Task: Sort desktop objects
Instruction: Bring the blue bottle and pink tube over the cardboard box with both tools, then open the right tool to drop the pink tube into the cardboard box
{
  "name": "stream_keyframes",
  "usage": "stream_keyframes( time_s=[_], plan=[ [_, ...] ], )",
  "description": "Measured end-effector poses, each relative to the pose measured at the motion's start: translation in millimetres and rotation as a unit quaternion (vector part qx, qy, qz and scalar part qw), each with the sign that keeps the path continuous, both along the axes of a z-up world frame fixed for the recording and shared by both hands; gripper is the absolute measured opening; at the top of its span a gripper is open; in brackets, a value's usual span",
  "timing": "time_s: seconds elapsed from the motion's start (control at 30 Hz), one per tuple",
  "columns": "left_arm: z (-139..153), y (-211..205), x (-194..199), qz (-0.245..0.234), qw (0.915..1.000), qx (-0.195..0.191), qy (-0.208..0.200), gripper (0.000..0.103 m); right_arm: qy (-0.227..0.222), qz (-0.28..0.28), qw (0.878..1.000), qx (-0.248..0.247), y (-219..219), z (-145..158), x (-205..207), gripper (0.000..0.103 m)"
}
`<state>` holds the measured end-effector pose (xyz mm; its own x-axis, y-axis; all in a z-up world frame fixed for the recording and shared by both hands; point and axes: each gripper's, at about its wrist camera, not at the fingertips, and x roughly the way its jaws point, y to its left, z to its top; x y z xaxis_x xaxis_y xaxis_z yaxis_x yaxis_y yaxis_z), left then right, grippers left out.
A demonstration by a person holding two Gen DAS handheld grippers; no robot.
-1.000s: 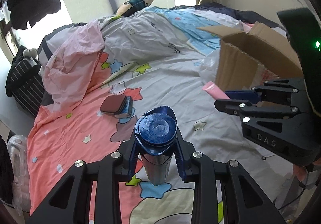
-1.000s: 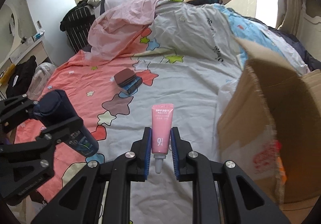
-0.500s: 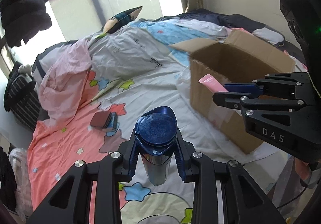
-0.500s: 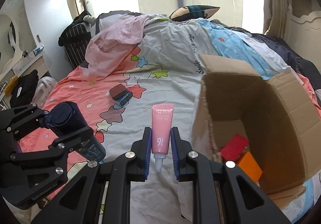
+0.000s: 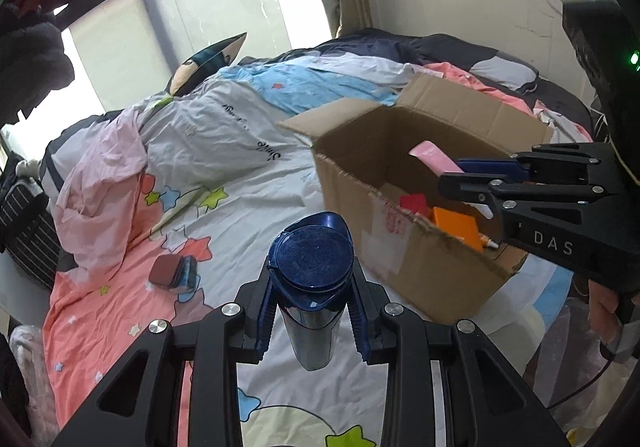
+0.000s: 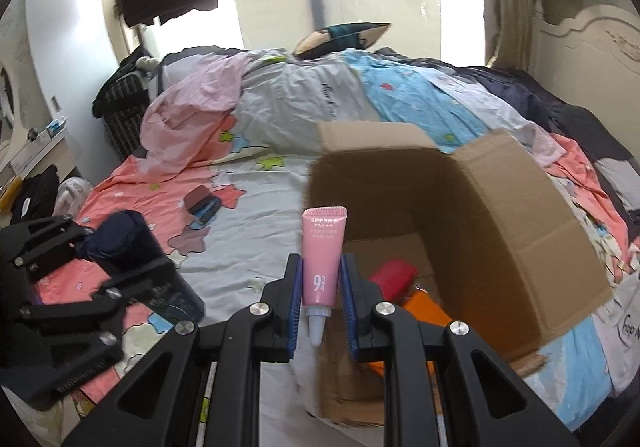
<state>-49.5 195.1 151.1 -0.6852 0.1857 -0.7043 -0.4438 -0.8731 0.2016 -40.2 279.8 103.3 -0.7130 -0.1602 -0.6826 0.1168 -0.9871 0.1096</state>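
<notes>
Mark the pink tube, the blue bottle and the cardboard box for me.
pink tube [image 6: 323, 261]: right wrist view, middle of its body.
blue bottle [image 5: 310, 261]: left wrist view, centre of its lid.
cardboard box [image 6: 520, 215]: right wrist view, inside of its right wall.

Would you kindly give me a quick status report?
Left gripper shut on blue bottle. Right gripper shut on pink tube, above open cardboard box. Nothing blocking.
</notes>
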Motion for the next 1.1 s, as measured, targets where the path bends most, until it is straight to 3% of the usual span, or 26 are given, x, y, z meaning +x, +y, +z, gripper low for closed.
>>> stream_keyframes(
  time_s=[0.5,0.9,1.1],
  plan=[
    [12,37,4,-0.024,0.9996,-0.006,0.01,0.033,-0.02,-0.032,0.999,-0.008,41,-20,5,0.017],
    [15,56,7,-0.04,0.9991,-0.006,0.008,0.033,-0.02,-0.062,0.998,0.011,64,-23,15,0.017],
    [16,59,10,-0.041,0.9991,-0.009,0.011,0.033,-0.041,-0.067,0.996,0.037,62,-32,12,0.018]
  ],
)
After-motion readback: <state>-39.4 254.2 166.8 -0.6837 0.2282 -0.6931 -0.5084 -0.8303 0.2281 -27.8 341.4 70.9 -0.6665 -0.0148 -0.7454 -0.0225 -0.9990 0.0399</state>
